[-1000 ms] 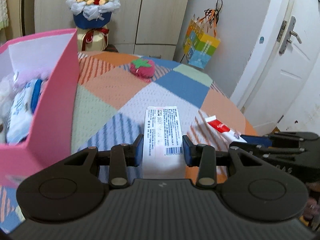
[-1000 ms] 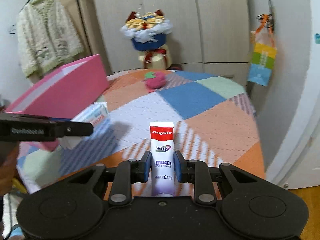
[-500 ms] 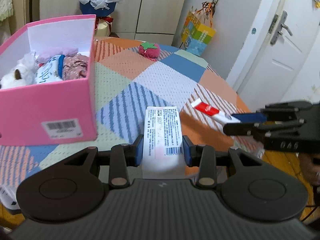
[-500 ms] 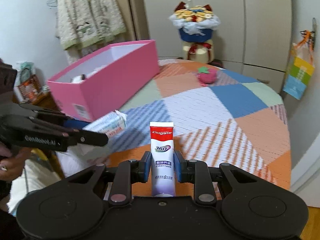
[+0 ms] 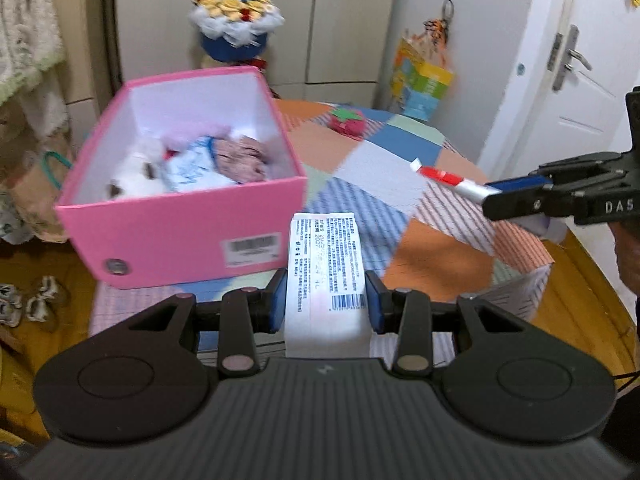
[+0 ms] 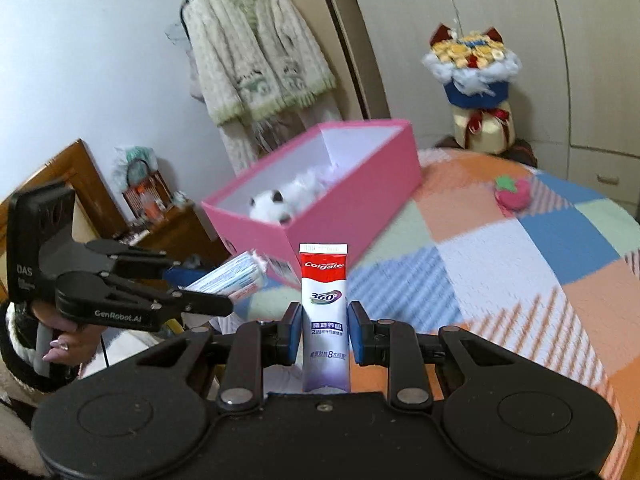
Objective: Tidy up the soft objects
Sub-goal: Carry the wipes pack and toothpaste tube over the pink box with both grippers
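Observation:
My left gripper [image 5: 326, 300] is shut on a white tissue pack [image 5: 325, 264] with printed text and a barcode, held in the air in front of the pink box [image 5: 188, 232]. The box holds a white plush toy [image 5: 134, 172], a blue-white packet [image 5: 192, 170] and pink cloth. My right gripper [image 6: 325, 330] is shut on a red-and-white toothpaste tube [image 6: 325, 292] that stands up between its pads. In the left wrist view the right gripper [image 5: 516, 194] reaches in from the right with the tube [image 5: 444, 178]. In the right wrist view the left gripper [image 6: 224, 298] carries the pack [image 6: 236, 276] at the left.
A red strawberry plush [image 5: 347, 122] lies far back on the patchwork cover [image 5: 440, 256] of the round table. Behind stand a flower bouquet [image 5: 234, 28] and wardrobe doors. A colourful bag [image 5: 422, 76] hangs on the wall, a white door [image 5: 576, 92] is at right, a cardigan [image 6: 256, 60] hangs at left.
Both grippers have pulled back and risen with their loads. The pink box now shows whole in front of the left gripper, and the right wrist view has swung left toward it.

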`<state>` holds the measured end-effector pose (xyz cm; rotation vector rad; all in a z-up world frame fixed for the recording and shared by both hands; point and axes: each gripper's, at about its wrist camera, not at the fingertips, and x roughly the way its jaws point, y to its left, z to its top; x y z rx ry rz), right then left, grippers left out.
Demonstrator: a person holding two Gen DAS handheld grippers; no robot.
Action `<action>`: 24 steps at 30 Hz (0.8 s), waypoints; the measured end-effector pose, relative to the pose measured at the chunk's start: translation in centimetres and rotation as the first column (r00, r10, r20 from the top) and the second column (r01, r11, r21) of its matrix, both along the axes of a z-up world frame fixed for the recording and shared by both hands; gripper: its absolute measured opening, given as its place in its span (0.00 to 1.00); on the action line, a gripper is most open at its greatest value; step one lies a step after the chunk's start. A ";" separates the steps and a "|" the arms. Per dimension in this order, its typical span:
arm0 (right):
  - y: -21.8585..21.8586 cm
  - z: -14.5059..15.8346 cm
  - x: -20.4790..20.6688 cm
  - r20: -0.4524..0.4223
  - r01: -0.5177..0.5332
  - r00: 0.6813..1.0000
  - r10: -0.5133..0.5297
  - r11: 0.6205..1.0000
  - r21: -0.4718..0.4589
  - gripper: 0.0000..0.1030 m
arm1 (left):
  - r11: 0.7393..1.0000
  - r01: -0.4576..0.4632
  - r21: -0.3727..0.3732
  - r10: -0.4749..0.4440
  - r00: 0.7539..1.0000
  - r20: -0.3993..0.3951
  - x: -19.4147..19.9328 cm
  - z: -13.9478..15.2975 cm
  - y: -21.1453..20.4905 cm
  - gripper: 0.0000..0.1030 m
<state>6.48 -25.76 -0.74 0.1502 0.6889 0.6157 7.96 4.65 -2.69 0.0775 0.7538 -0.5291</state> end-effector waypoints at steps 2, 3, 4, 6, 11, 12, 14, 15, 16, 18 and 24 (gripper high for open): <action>0.6 0.7 0.3 0.018 -0.009 1.000 0.009 1.000 -0.003 0.28 | 1.000 -0.015 0.008 0.015 1.000 0.015 -0.1 0.7 0.9 0.37; 0.9 1.1 0.5 0.025 -0.015 1.000 0.015 1.000 -0.004 0.28 | 1.000 -0.022 0.011 0.022 1.000 0.023 -0.1 1.1 1.3 0.37; 1.2 1.4 0.7 0.031 -0.022 0.999 0.022 1.000 -0.002 0.28 | 1.000 -0.027 0.012 0.027 0.999 0.029 0.0 1.5 1.7 0.37; 1.8 2.4 1.2 0.042 -0.044 0.998 0.044 0.999 0.007 0.28 | 0.999 -0.037 0.017 0.037 0.998 0.047 0.2 2.4 2.4 0.37; 3.5 4.5 2.7 0.075 -0.089 0.993 0.088 0.996 0.020 0.28 | 0.997 -0.072 0.041 0.067 0.991 0.119 1.1 4.2 3.7 0.37; 3.9 5.0 3.1 0.083 -0.096 0.992 0.094 0.995 0.022 0.28 | 0.996 -0.076 0.039 0.071 0.989 0.130 1.5 4.7 3.9 0.37; 4.6 5.7 3.8 0.098 -0.109 0.990 0.106 0.994 0.028 0.28 | 0.996 -0.083 0.035 0.077 0.986 0.151 2.2 5.3 4.1 0.37; 4.9 6.0 4.1 0.109 -0.115 0.988 0.111 0.993 0.027 0.28 | 0.996 -0.086 0.034 0.079 0.983 0.166 2.7 5.7 4.1 0.37; 5.4 6.3 4.5 0.123 -0.119 0.986 0.115 0.993 0.026 0.28 | 0.995 -0.090 0.034 0.083 0.980 0.178 3.2 5.9 4.1 0.37; 6.1 6.4 5.4 0.139 -0.131 0.982 0.124 0.991 0.039 0.28 | 0.994 -0.104 0.033 0.095 0.973 0.211 4.3 6.4 3.9 0.37; 8.5 5.8 9.8 0.166 -0.101 0.982 0.092 0.994 0.045 0.28 | 0.985 -0.172 0.012 0.163 0.954 0.252 9.0 6.0 2.9 0.37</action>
